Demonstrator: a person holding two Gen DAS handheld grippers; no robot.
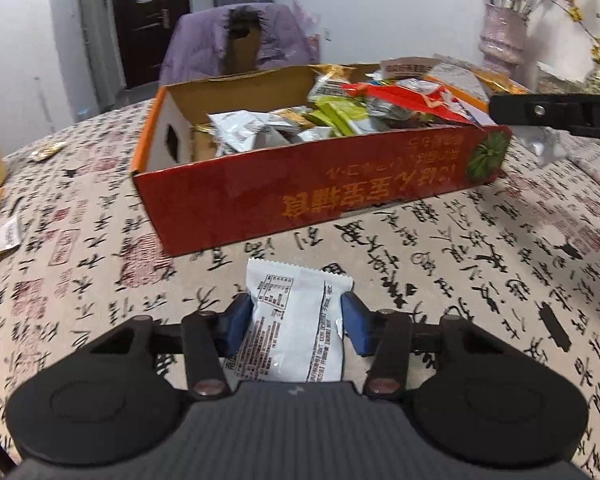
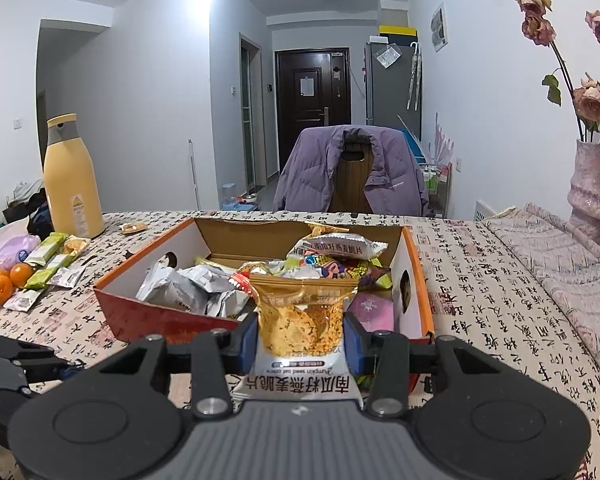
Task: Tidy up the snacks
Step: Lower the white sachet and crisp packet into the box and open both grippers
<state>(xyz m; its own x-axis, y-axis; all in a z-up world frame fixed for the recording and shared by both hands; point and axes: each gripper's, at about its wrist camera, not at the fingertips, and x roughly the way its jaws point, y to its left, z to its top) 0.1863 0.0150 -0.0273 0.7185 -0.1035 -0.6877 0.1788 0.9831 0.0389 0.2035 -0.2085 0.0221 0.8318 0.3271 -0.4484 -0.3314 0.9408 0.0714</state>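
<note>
In the left wrist view, the left gripper has its blue pads against the two long sides of a white snack packet, so it holds it. The packet lies on the tablecloth, and its long axis runs forward along the fingers. The red snack box is straight ahead, near but not touching the packet, so I judge the coming move goes up and forward over its near wall.

In the right wrist view, the right gripper is narrowly closed on a golden oat crisp packet, held upright. It hangs just at the near edge of the box, nearer than the left.
</note>
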